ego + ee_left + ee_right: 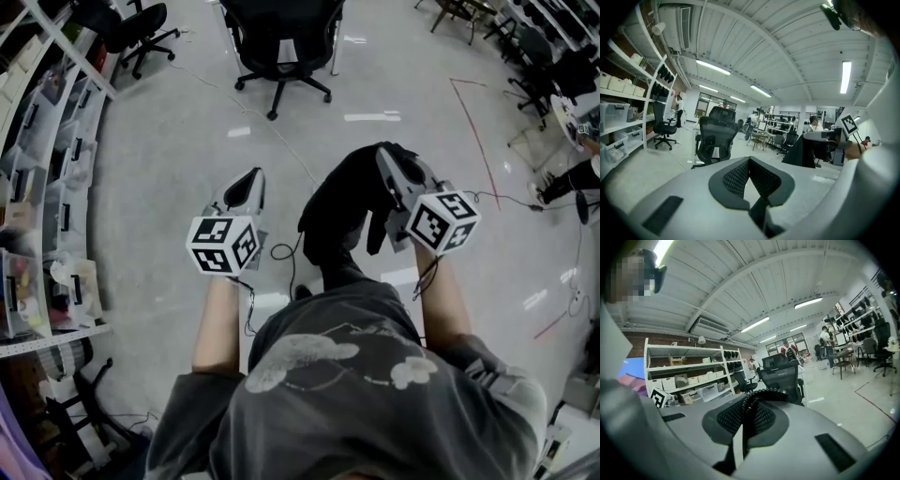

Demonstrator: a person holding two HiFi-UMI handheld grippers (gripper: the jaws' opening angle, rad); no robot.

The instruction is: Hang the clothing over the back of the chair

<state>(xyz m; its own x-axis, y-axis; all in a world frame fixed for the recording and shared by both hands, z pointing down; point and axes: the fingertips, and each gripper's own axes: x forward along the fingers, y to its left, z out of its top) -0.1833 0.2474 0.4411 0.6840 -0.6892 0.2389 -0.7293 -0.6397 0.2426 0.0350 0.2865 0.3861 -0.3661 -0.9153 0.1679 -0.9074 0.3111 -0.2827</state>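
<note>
A black garment (337, 211) hangs from my right gripper (386, 157), which is shut on its top edge at chest height. In the right gripper view the dark cloth (746, 427) is pinched between the meshed pads (766, 418) of that gripper (750, 401). My left gripper (248, 180) is level beside it on the left, apart from the cloth, its jaws together on nothing (749, 161). From the left gripper view the garment (801, 152) shows at the right. The black mesh office chair (279, 42) stands ahead across the floor, also seen as chair (715, 138) and chair (785, 376).
Shelving with storage bins (47, 187) lines the left side. A second office chair (141, 28) stands at the far left. A cable (281, 251) lies on the floor by my feet. Red tape (478, 131) marks the floor at right, near more chairs (534, 66).
</note>
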